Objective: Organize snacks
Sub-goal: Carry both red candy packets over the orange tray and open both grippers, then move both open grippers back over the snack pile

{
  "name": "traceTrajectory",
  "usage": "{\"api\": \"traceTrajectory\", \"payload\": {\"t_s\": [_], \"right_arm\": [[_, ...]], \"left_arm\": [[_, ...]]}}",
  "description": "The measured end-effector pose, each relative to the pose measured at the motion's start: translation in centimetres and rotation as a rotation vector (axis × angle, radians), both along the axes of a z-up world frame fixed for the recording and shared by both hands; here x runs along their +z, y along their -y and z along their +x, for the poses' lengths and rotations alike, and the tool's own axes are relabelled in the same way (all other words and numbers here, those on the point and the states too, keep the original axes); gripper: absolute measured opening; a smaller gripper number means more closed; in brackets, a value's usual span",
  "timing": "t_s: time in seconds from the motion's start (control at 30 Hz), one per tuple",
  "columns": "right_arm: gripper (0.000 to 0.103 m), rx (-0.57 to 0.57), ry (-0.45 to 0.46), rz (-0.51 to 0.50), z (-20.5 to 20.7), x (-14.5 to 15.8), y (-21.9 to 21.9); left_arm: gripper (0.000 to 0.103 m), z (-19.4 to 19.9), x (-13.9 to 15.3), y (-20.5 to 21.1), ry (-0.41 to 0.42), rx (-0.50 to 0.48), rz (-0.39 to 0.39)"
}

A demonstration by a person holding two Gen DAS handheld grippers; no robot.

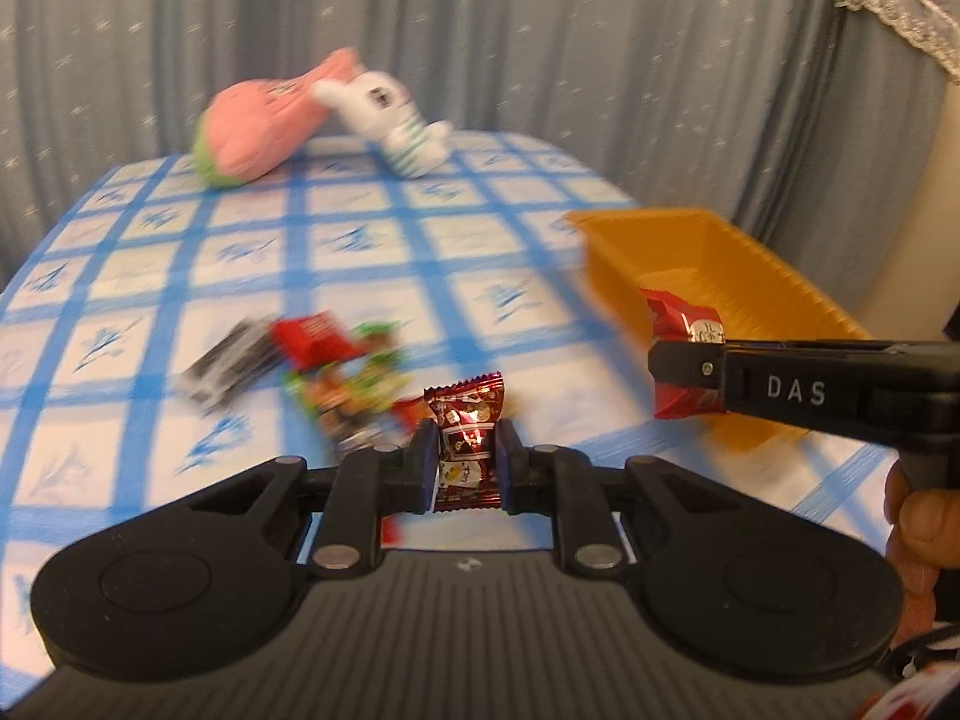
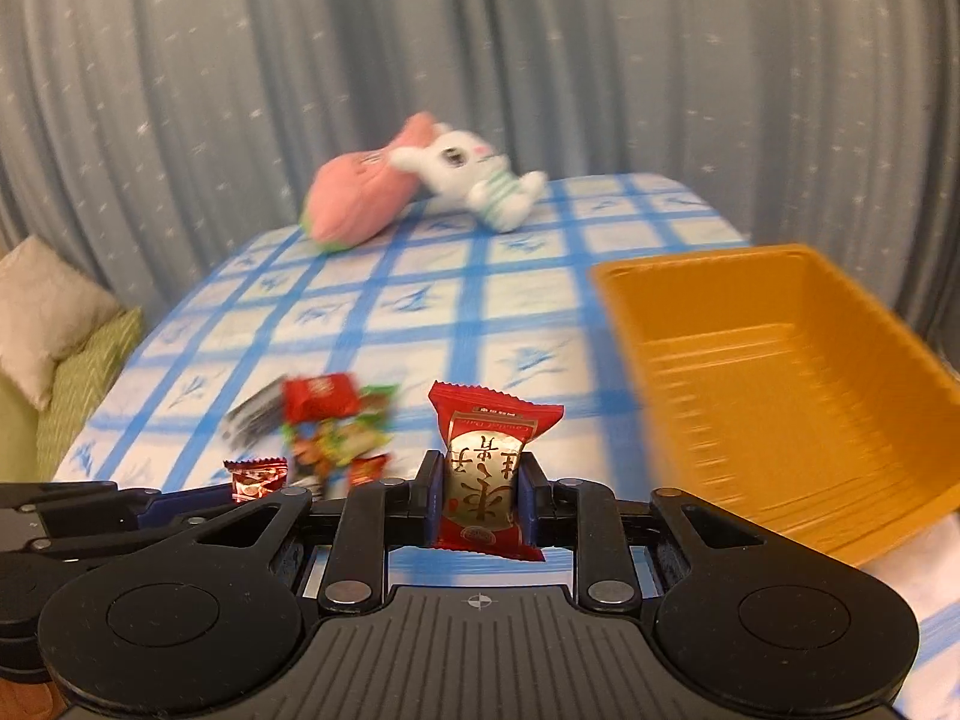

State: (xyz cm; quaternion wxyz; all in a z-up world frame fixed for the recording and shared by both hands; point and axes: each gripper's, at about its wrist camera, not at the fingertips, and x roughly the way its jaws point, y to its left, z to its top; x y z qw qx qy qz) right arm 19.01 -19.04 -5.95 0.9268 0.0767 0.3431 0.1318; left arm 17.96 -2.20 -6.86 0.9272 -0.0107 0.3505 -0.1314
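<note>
Two grippers, each clamped on a wrapped snack.

Nearest, in the left wrist view: left gripper (image 1: pixel 467 468), fingers (image 1: pixel 425 462) narrowed onto a dark red foil candy (image 1: pixel 467 450), pinched at its lower half, crimped top edge sticking up past the fingertips. Same candy (image 2: pixel 257 479) seen poking above the left gripper's arm at the lower left of the right wrist view.

Right gripper (image 2: pixel 478 495), fingers (image 2: pixel 429 492) closed on a red and gold snack packet (image 2: pixel 483 474), held upright between the pads, top crimp above them, bottom crimp below. From the left camera, same gripper (image 1: pixel 684 360) reaching in from the right, packet (image 1: pixel 681 315) held over the near end of the orange tray (image 1: pixel 750 264), above its open interior; contact with the tray not discernible.

Farther out on the blue checked counter (image 1: pixel 372 276): blurred pile of loose snacks (image 1: pixel 318 360), black, red and green wrappers, left of both held pieces and well apart from the tray (image 2: pixel 840 372).

At the far edge: pink plush (image 1: pixel 258 132) touching a white bunny plush (image 1: pixel 390 120). Behind, grey curtain (image 1: pixel 540 30).
</note>
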Motion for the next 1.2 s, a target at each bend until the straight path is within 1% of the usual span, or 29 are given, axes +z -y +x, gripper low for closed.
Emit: {"api": "traceTrajectory", "payload": {"t_s": [0.1,0.23,0.37,0.53,0.67,0.7,0.77,0.8,1.0,1.2], "right_arm": [[0.025,-0.048,-0.004,-0.014,0.5,1.3,3.6],[0.025,-0.124,0.006,-0.038,1.0,2.4,8.6],[0.025,-0.171,-0.010,-0.046,1.8,2.0,12.7],[0.025,-0.192,-0.036,-0.048,2.3,1.2,15.9],[0.025,-0.210,-0.044,-0.039,2.3,0.8,17.4],[0.025,-0.214,-0.045,-0.037,2.3,0.7,17.7],[0.025,-0.219,-0.047,-0.034,2.2,0.5,18.1],[0.025,-0.221,-0.049,-0.029,2.2,0.5,18.3],[0.025,-0.211,-0.057,-0.022,2.2,0.3,18.5],[0.025,-0.183,-0.066,-0.004,2.6,0.1,17.5]], "left_arm": [[0.017,0.9,1.1,3.0,0.019,-0.041,-0.024],[0.017,2.2,2.1,7.3,0.039,-0.100,-0.050],[0.017,3.5,2.2,11.3,0.044,-0.158,-0.066],[0.017,4.6,1.5,15.0,0.035,-0.207,-0.066],[0.018,5.2,0.8,16.6,0.021,-0.227,-0.057],[0.018,5.3,0.5,16.9,0.018,-0.234,-0.054],[0.031,5.4,0.2,17.1,0.024,-0.232,-0.044],[0.035,5.3,0.1,17.0,0.029,-0.228,-0.034],[0.035,4.6,0.0,14.9,0.026,-0.187,-0.028],[0.035,3.6,0.6,12.4,0.022,-0.128,-0.038]]}}
